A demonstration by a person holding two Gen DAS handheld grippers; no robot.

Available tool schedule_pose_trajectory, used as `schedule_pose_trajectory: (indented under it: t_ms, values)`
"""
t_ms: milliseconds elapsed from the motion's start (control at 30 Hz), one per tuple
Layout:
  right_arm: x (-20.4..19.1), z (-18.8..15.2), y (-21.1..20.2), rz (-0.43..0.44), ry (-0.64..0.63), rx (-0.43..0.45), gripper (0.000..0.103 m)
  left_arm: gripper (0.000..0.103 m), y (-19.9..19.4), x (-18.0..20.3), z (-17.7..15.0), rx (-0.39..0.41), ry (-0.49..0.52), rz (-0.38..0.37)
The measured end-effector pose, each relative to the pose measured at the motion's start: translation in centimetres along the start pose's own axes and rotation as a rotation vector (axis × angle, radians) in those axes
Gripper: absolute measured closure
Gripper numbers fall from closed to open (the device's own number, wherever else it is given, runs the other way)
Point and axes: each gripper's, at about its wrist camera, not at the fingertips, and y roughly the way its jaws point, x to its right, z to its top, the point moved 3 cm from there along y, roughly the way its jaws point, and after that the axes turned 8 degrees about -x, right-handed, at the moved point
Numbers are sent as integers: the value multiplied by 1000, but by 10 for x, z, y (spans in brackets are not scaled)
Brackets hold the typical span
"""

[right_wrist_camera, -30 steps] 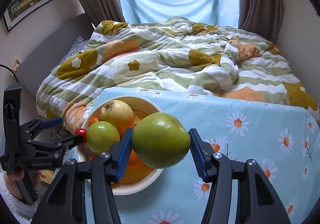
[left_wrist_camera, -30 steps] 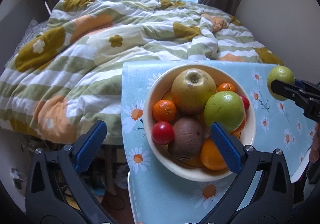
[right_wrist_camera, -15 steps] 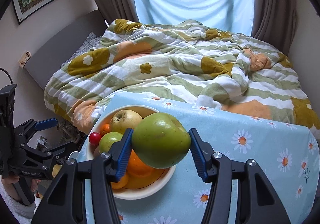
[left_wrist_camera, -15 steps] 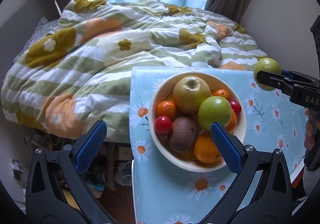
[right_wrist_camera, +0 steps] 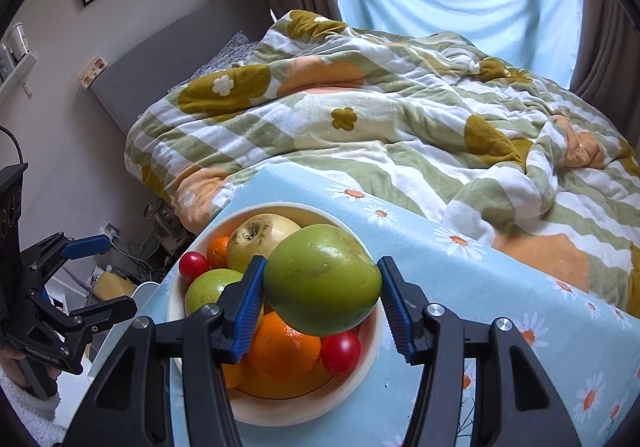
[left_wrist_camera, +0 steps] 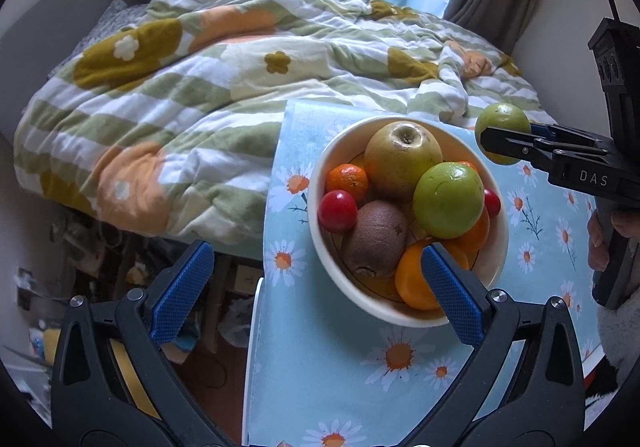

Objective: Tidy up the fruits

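Note:
A cream bowl [left_wrist_camera: 320, 183] stands on the blue daisy tablecloth [left_wrist_camera: 320, 375]. It holds a yellowish apple [left_wrist_camera: 402, 159], a green apple [left_wrist_camera: 448, 199], a kiwi [left_wrist_camera: 376, 243], a tangerine [left_wrist_camera: 347, 181], oranges [left_wrist_camera: 416, 283] and red cherry tomatoes [left_wrist_camera: 337, 210]. My left gripper [left_wrist_camera: 316, 299] is open and holds nothing; its right pad is over the bowl's near rim and its left pad hangs past the table's left edge. My right gripper [right_wrist_camera: 322, 295] is shut on a second green apple [right_wrist_camera: 322, 279], held in the air over the bowl [right_wrist_camera: 304, 413]. This held apple [left_wrist_camera: 502, 127] shows by the bowl's far right rim.
A bed with a striped flower quilt [left_wrist_camera: 240, 87] lies right behind the table. The table's left edge [left_wrist_camera: 264, 247] drops to a cluttered floor [left_wrist_camera: 100, 247]. Bare cloth lies right of the bowl [right_wrist_camera: 500, 287]. A person's hand [left_wrist_camera: 600, 239] holds the right gripper's handle.
My right gripper has carried the held apple leftward, from beside the bowl to over it. The left gripper has drawn back a little and rolled, still open.

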Motion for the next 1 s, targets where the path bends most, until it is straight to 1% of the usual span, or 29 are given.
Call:
schedule_pose_trajectory:
  t_ms: [233, 367, 400, 500, 633, 733, 1000]
  values:
    - [7, -1, 13, 81, -16, -23, 51, 0, 9, 3, -5, -17, -18, 21]
    - [12, 0, 13, 139, -7, -7, 51, 0, 12, 1, -5, -19, -27, 26]
    - [12, 1, 12, 157, -7, -2, 49, 0, 12, 1, -5, -20, -29, 27]
    - [13, 2, 18, 149, -10, -19, 46, 0, 15, 1, -4, -26, -26, 28]
    - [14, 1, 16, 149, 4, -9, 44, 0, 15, 2, -4, -27, -17, 29]
    - [14, 0, 11, 143, 16, 2, 43, 0, 14, 3, -3, -25, -8, 26]
    - [9, -7, -11, 86, 52, 35, 43, 0, -3, 8, -1, 0, 42, 15]
